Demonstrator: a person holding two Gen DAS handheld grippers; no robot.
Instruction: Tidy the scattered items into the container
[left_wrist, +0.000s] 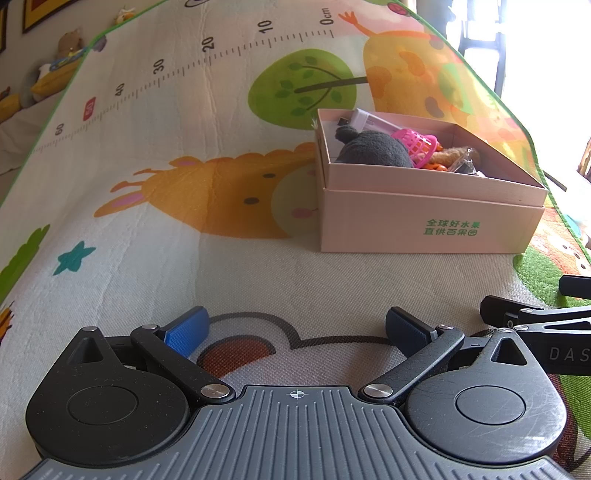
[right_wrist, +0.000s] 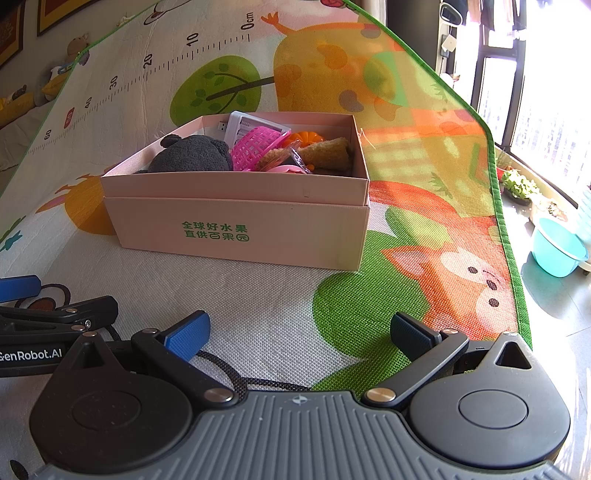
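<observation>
A pink cardboard box (left_wrist: 432, 225) (right_wrist: 236, 236) with green lettering stands on the cartoon play mat. Inside lie a dark grey plush toy (left_wrist: 373, 147) (right_wrist: 192, 155), a pink plastic basket (left_wrist: 417, 146) (right_wrist: 255, 147), a white case (left_wrist: 369, 120) (right_wrist: 243, 123), a brown plush piece (right_wrist: 325, 153) and an orange toy (right_wrist: 306, 137). My left gripper (left_wrist: 297, 330) rests low over the mat, open and empty, with the box ahead to its right. My right gripper (right_wrist: 299, 334) is also open and empty, the box straight ahead. Each gripper's body shows at the edge of the other's view.
The mat's green border (right_wrist: 506, 236) runs along the right, with bare floor and a turquoise basin (right_wrist: 557, 251) beyond it. Plush toys (left_wrist: 55, 70) sit past the mat's far left edge. A black cord (right_wrist: 236, 376) lies under my right gripper.
</observation>
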